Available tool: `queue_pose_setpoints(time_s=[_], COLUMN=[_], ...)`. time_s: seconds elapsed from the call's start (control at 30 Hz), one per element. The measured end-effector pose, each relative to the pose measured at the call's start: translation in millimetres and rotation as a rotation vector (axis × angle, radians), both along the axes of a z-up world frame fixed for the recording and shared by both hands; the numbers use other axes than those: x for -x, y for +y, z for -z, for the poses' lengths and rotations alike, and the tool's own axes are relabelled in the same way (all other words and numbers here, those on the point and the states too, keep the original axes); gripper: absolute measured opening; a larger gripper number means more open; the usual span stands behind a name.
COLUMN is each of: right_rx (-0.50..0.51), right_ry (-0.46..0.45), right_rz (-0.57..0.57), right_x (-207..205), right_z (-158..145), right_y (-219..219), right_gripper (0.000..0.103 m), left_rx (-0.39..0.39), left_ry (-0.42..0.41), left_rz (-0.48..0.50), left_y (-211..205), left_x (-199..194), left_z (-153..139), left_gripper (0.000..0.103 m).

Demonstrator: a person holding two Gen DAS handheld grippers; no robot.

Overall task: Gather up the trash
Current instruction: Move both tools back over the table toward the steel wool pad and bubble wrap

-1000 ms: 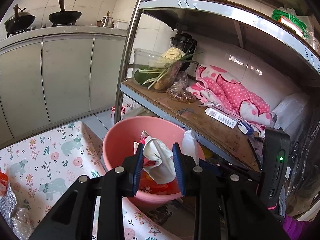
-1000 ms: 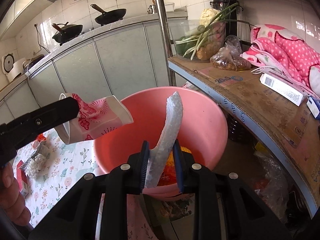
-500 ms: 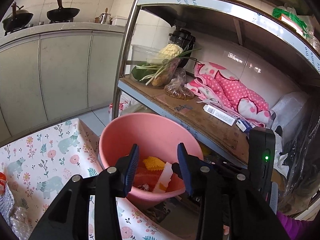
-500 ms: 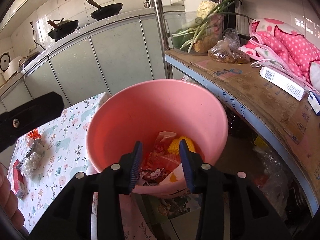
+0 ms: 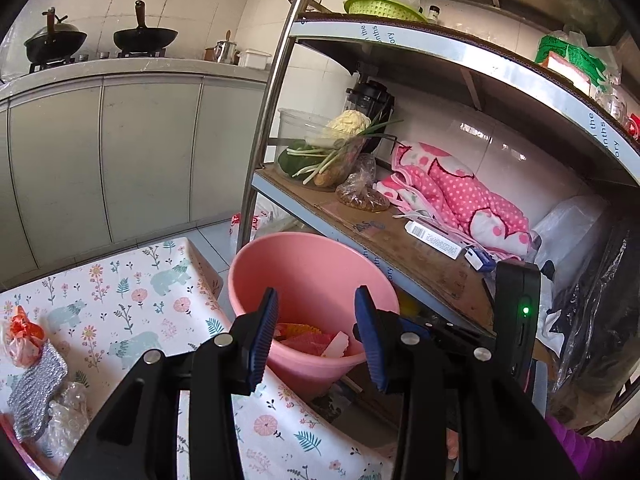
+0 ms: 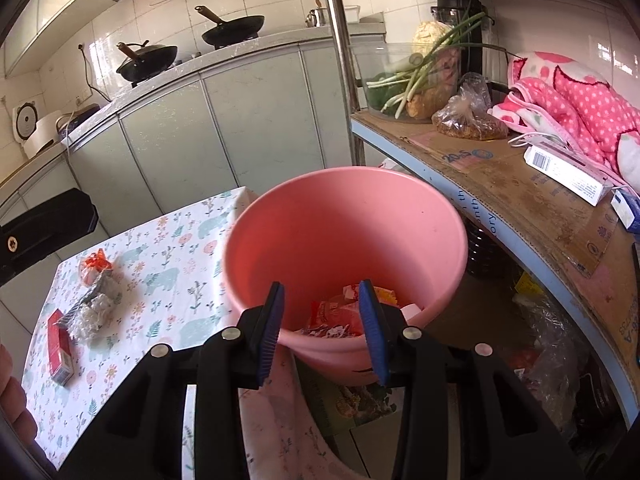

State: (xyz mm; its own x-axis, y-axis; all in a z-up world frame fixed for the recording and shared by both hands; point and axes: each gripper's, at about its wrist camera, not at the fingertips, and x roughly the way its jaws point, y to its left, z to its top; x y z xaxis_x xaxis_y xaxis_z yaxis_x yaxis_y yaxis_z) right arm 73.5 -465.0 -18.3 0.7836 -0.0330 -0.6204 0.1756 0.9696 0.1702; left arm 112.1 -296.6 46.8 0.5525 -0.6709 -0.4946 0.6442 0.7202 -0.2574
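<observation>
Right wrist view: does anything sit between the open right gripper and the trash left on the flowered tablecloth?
Nothing visible does. The right gripper hangs open and empty over the pink basin; the red packet, crumpled plastic and orange wrapper lie exposed on the tablecloth.

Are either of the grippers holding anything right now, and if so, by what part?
Nothing is held. The left gripper and right gripper both stand open and empty above the pink bucket, with trash lying inside it.

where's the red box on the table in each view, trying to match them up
Left wrist: not identifiable; only a red sliver at the bottom-left edge, too cut off to tell.
Right wrist: red box lies lower left on the floral tablecloth.
Shared landmark: pink bucket, centre of both.
</observation>
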Motion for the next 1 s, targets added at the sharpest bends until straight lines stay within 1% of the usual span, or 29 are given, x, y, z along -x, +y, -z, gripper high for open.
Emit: queue_pose_setpoints(time_s=[0.47, 0.6, 0.7, 0.9, 1.0], right_rx=[0.006, -0.016, -0.039, -0.041, -0.044], right_ry=[-0.007, -0.007, -0.007, 0.015, 0.036], right_rz=[-0.116, -0.149, -0.177, -0.259, -0.301], right_x=[23.7, 24.1, 21.7, 13.3, 7.8], right_z=[-13.3, -13.5, -11.6, -4.1, 0.9], right_y=[56.8, 72.3, 86.0, 118.4, 133.9], right_gripper=[0.039, 0.039, 0.039, 0.039, 0.039], left_rx=[0.013, -0.01, -0.021, -0.073, -0.085], left_ry=[-0.032, -0.054, -0.05, -0.075, -0.063], left_rz=[-0.091, -0.142, -0.183, -0.289, -0.332], left_y=[74.1, 99.6, 123.4, 173.9, 196.2], left_x=[38.9, 50.6, 58.6, 80.6, 88.3], left_z=[-9.9, -8.6, -6.6, 0.4, 7.8], left_gripper=[0.039, 0.039, 0.039, 0.039, 0.039])
